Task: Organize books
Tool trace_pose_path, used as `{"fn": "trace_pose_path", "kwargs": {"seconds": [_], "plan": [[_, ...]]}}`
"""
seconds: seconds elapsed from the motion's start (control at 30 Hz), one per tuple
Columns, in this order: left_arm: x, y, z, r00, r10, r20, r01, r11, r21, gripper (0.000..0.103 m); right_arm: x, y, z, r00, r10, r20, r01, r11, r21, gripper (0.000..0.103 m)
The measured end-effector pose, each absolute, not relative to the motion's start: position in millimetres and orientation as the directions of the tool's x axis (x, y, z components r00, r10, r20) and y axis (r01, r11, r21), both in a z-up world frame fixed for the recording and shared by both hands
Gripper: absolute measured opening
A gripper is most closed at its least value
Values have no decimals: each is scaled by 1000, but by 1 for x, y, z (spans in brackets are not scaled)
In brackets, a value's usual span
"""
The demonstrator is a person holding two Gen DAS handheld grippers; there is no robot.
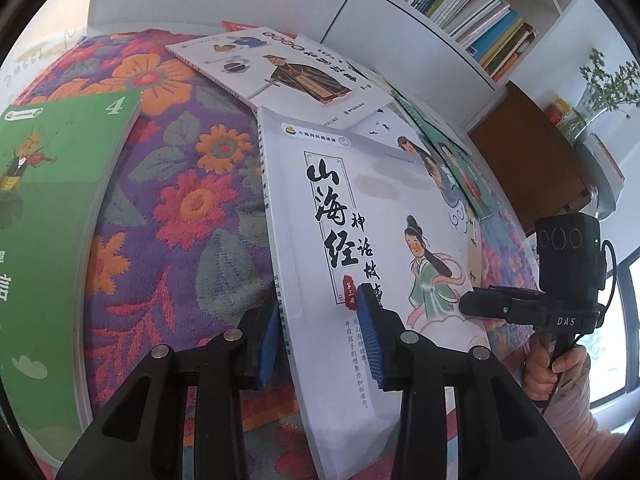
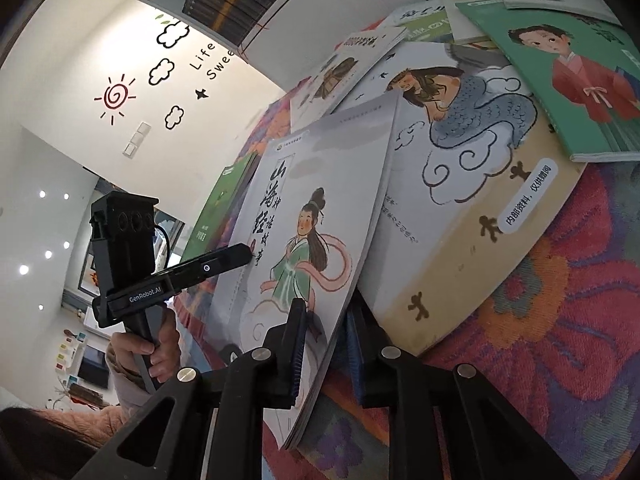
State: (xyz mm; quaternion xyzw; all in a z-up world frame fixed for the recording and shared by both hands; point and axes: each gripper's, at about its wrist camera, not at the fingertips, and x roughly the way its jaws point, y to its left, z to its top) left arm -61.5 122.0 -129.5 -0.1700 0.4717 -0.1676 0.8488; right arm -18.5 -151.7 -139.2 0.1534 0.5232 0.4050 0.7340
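Two grippers, one white book (image 1: 360, 216): you've got both clamped on its near edge, book tilted up off the floral cloth (image 1: 180, 200).

Left gripper (image 1: 320, 344) pinches the spine-side corner, blue pads either side of the cover; right gripper (image 2: 324, 344) pinches the open-edge corner, pages between its pads. Looks like a thin softcover: light, floppy, glossy, so it'll likely sag or slip if you hold by the page edge alone. Grip closer to the spine, it's stiffer there. Cover: white, bold black brush title down a framed panel, cartoon figure in green robe with pink sash. Relative to it: green book (image 1: 52, 208) well apart on the spine side, mermaid-cover book (image 2: 460, 184) just beside and partly under its far edge, shelf books (image 1: 460, 4) beyond.
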Motion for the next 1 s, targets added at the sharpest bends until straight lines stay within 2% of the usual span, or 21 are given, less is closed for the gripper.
{"fn": "trace_pose_path", "kwargs": {"seconds": [0.1, 0.3, 0.8, 1.0], "plan": [[-63, 123, -130, 502, -444, -742, 123, 886, -447, 35, -23, -147, -137, 175, 736, -654, -434, 654, 620, 18], [-64, 123, -130, 505, -450, -737, 131, 883, -450, 35, -42, -125, -125, 300, 633, -714, -531, 732, 426, 21], [-65, 122, -129, 509, -442, -738, 135, 888, -439, 36, -40, -128, -126, 299, 641, -707, -524, 729, 441, 21], [-65, 121, -128, 515, -436, -738, 128, 890, -437, 36, -59, -112, -116, 410, 554, -725, -579, 772, 263, 22]]}}
